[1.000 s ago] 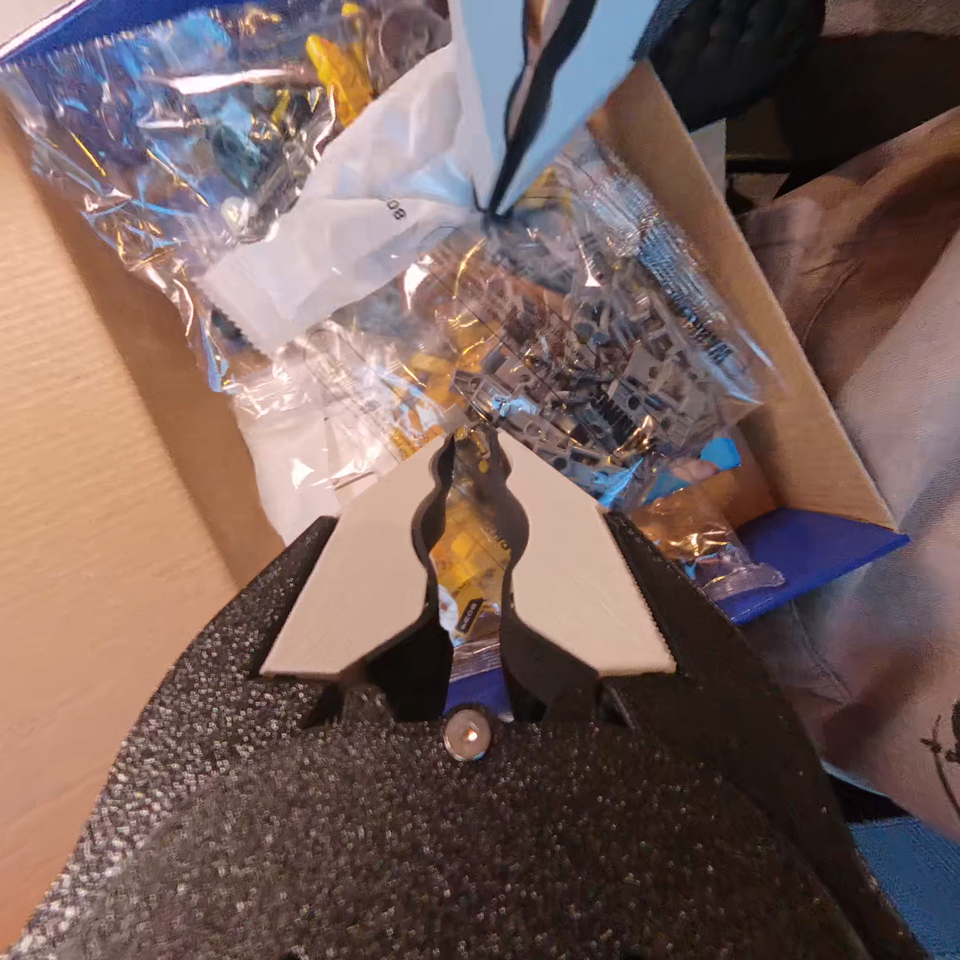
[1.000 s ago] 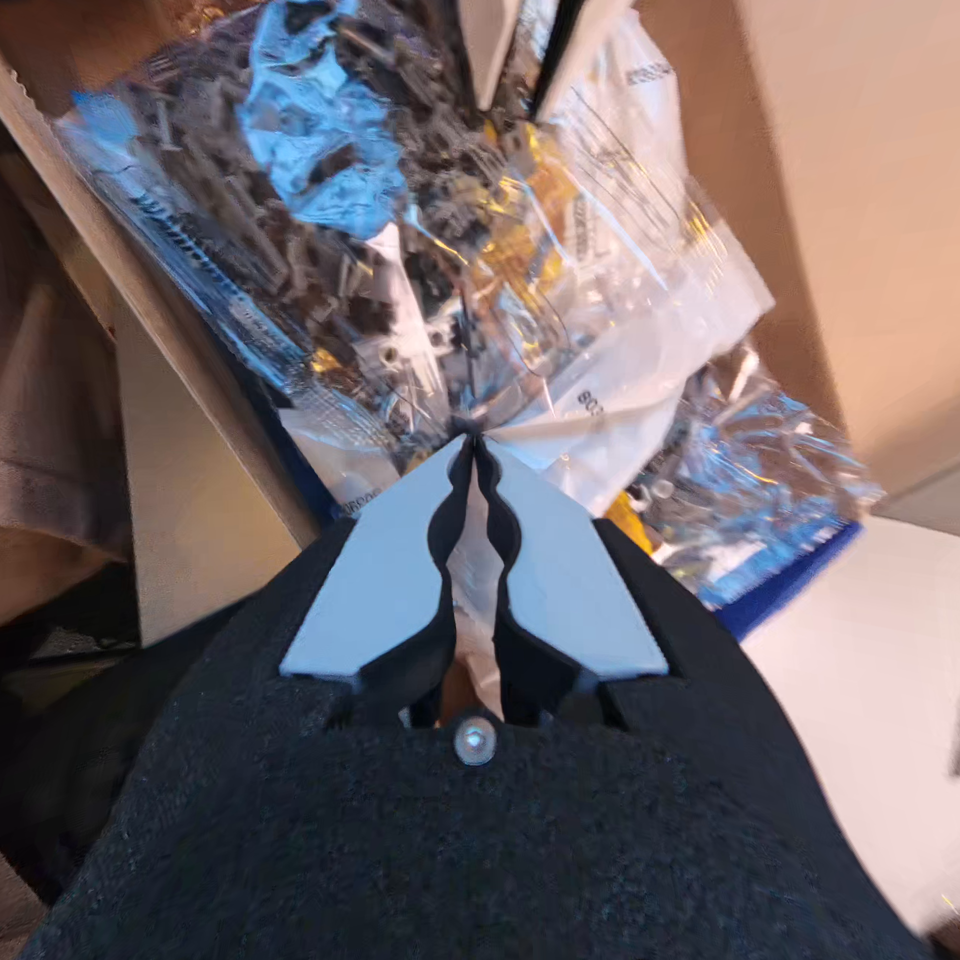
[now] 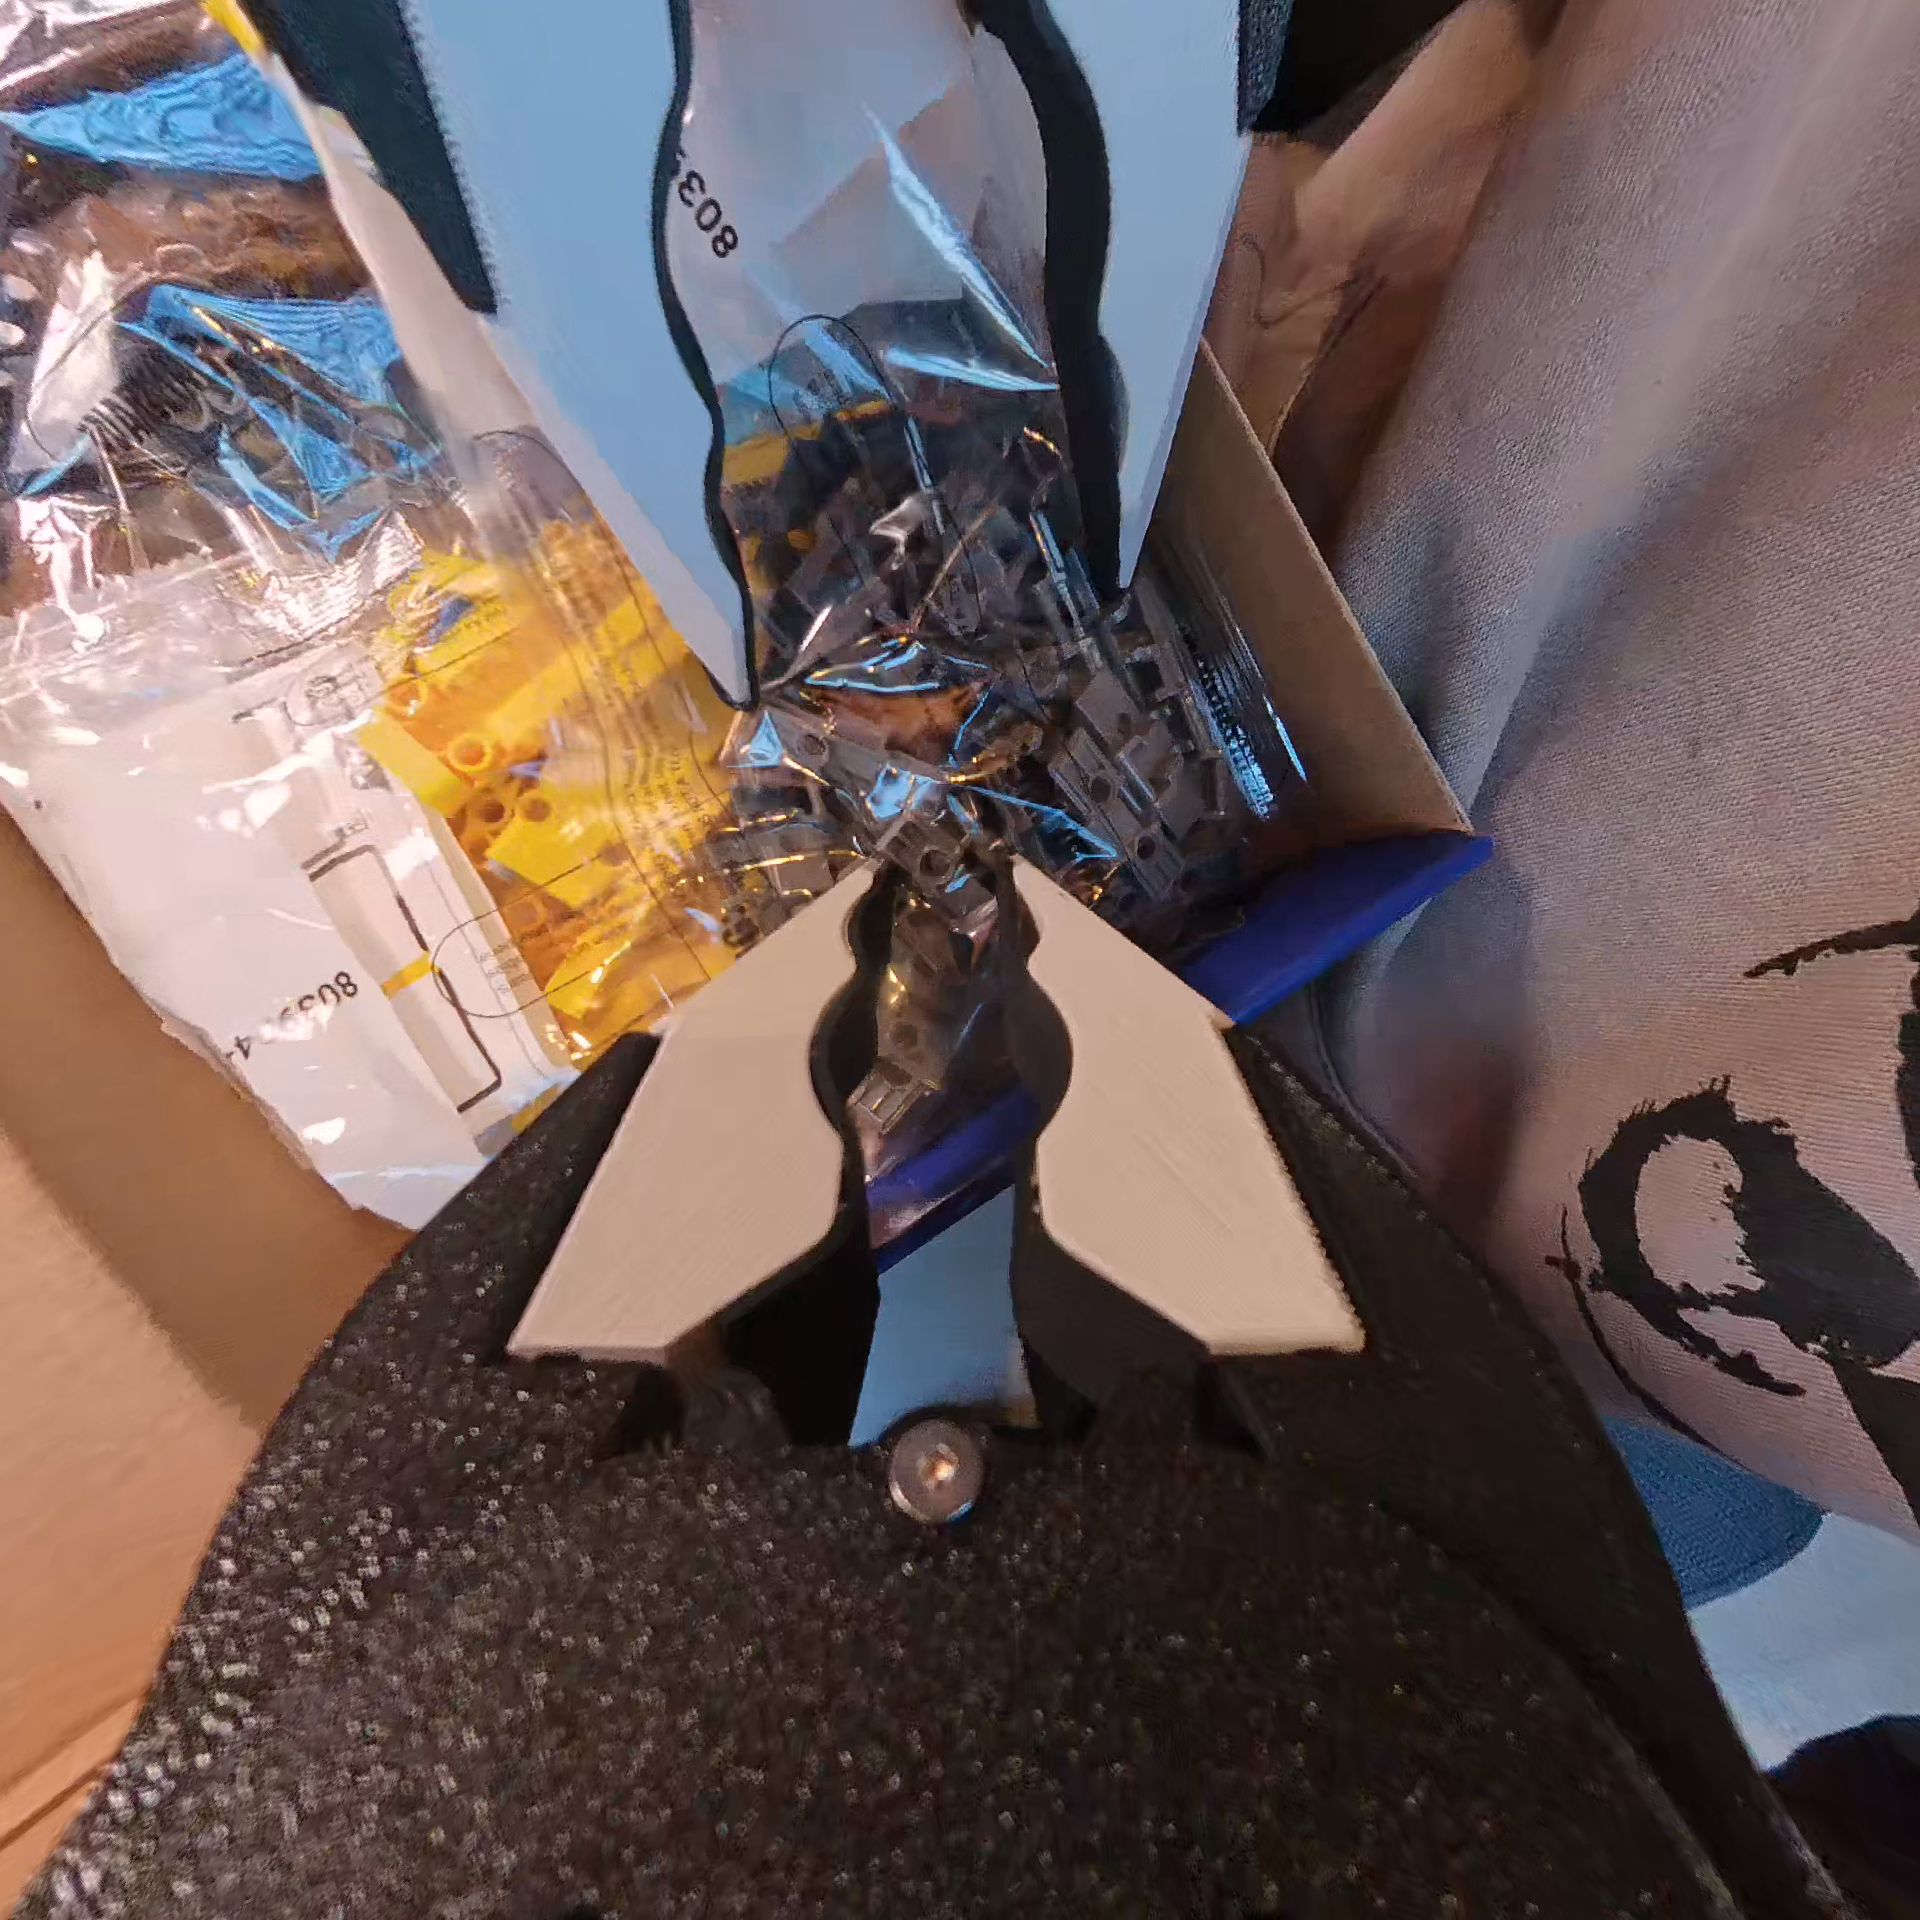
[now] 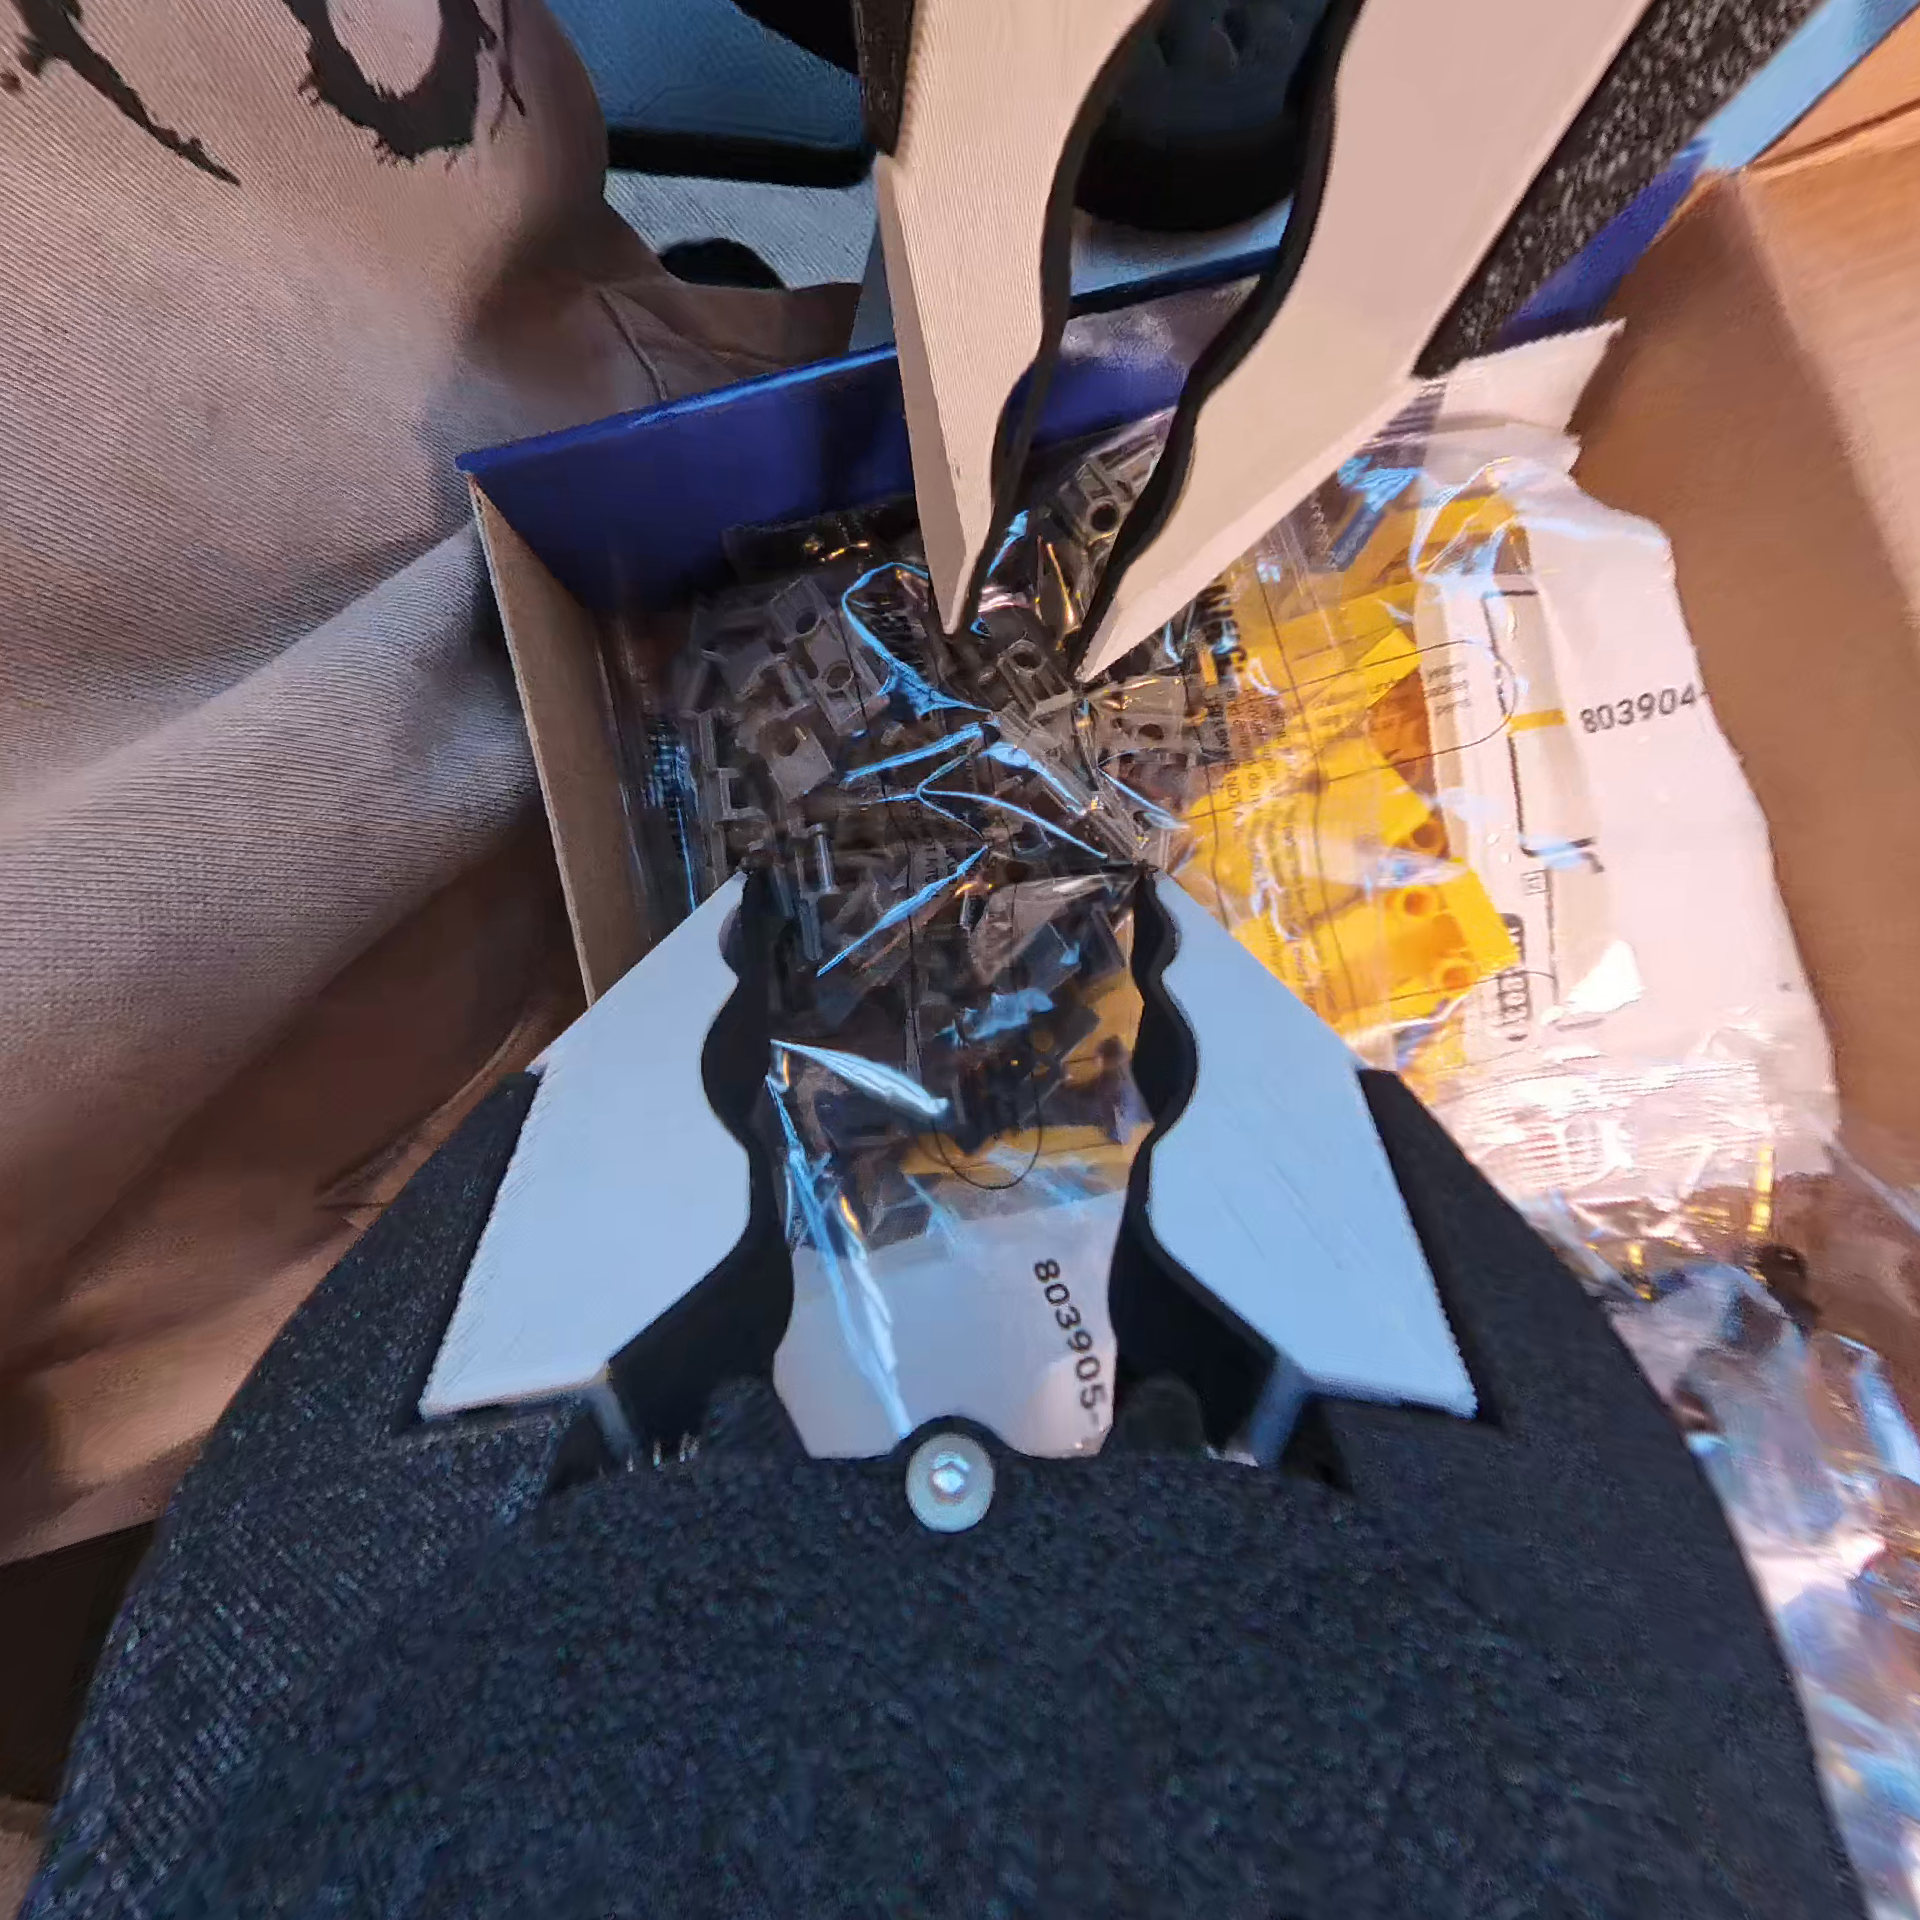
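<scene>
Two claws over a bag of grey bricks

The left gripper (image 3: 940,883) and right gripper (image 4: 940,883) are both spread apart, tips on the clear bag of grey pieces (image 4: 831,790) in the cardboard box (image 4: 540,727). A yellow-brick bag (image 4: 1403,831) lies just right.

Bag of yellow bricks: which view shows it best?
Right wrist view: the bag of yellow bricks lies open to view, beside the bag of grey parts. The left wrist view catches it partly behind the right hand-held gripper.
</scene>
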`<state>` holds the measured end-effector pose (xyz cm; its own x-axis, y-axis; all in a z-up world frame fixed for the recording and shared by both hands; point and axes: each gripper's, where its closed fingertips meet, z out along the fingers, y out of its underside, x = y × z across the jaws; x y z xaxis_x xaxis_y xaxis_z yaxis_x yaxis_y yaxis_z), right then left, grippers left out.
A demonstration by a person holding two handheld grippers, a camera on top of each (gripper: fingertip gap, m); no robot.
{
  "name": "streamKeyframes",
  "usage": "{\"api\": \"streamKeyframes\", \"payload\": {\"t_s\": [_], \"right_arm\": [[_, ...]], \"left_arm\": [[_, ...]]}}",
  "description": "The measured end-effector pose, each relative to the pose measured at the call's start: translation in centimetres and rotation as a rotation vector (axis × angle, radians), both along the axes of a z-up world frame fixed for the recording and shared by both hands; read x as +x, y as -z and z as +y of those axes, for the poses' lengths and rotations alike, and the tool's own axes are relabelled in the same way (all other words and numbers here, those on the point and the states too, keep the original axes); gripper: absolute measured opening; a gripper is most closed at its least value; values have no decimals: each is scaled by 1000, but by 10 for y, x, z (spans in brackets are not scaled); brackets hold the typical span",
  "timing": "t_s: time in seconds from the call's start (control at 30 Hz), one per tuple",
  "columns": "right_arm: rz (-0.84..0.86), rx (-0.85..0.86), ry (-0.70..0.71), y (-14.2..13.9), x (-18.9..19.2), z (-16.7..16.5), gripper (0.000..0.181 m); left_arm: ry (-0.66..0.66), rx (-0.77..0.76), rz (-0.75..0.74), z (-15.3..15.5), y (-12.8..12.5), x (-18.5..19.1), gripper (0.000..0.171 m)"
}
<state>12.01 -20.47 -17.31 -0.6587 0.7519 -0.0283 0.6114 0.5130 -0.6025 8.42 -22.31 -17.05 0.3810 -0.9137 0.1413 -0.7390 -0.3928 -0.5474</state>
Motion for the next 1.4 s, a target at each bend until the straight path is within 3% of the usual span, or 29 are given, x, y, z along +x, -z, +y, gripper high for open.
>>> {"api": "streamKeyframes", "payload": {"t_s": [0.07,0.1,0.17,0.27,0.37,0.43,0.6,0.7,0.8,0.9,0.97,1.03,1.13,1.23,1.3,1.4], "right_arm": [[-9,-52,0,-2,2,0,72],[-25,-69,-22,-5,6,0,83],[-24,-56,-4,-17,9,13,87],[-14,-52,28,-33,16,38,83],[-81,3,64,-20,21,62,74],[-181,45,62,5,26,65,74],[-256,128,25,16,27,60,79],[-213,98,35,0,27,66,85],[-37,4,109,-34,20,76,89],[250,-140,205,-80,18,86,87],[460,-220,304,-106,21,102,79],[616,-259,425,-121,29,123,69],[786,-338,527,-142,45,140,64],[859,-368,558,-156,54,147,56],[880,-362,554,-161,53,146,53],[880,-317,540,-162,46,141,48]], "left_arm": [[-16,-11,-22,0,-3,-1,18],[-26,-14,-25,2,-8,-3,19],[-47,-4,-59,5,-24,-7,28],[-125,74,-113,22,-44,-13,24],[-170,48,5,30,-16,-25,24],[-159,-2,22,26,3,-21,25],[-167,5,-15,26,2,-19,26],[-212,48,-77,29,-12,-25,32],[-317,184,-242,35,-51,-40,37],[-529,430,-378,39,-104,-95,39],[-739,621,-371,33,-133,-163,41],[-977,737,-294,11,-149,-245,43],[-1285,747,-41,-38,-151,-370,44],[-1401,465,98,-77,-118,-459,51],[-1372,208,64,-90,-84,-487,54],[-1255,-53,35,-103,-45,-503,54]]}}
